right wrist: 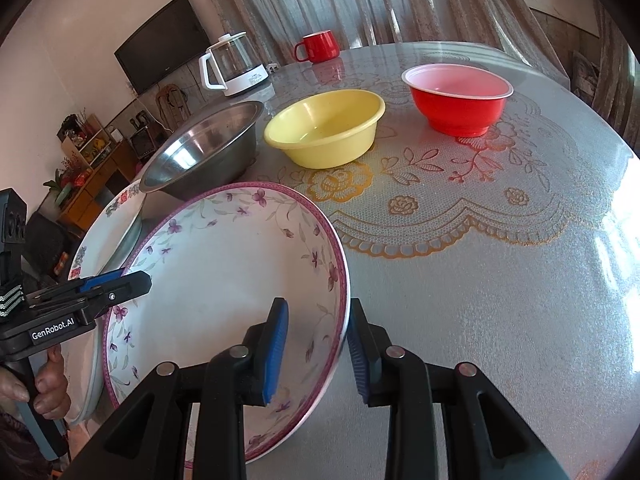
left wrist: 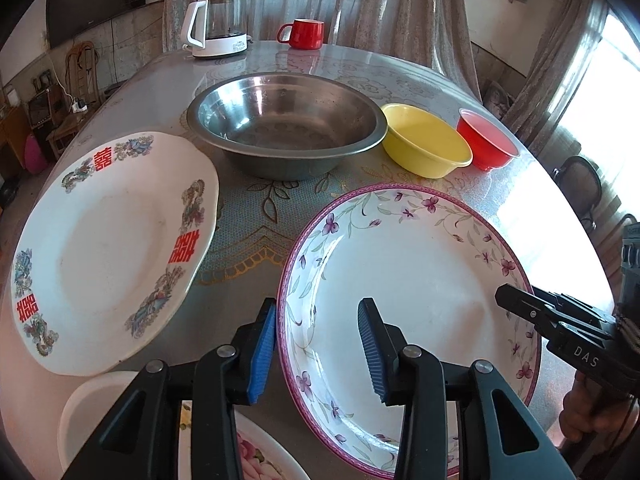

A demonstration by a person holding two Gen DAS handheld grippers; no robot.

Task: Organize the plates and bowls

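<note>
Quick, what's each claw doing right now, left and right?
Left claw: open, straddling the near-left rim of the floral plate, pads not pressing.
Right claw: open, straddling the plate's right rim, gap visible.

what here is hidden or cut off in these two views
- Pink-flowered dish, left wrist view: cut by the bottom edge, covered by the left gripper.
- Red-character plate, right wrist view: mostly behind the purple-rimmed plate and steel bowl.
- Both grippers: whether the pads press the purple-rimmed plate's rim.
</note>
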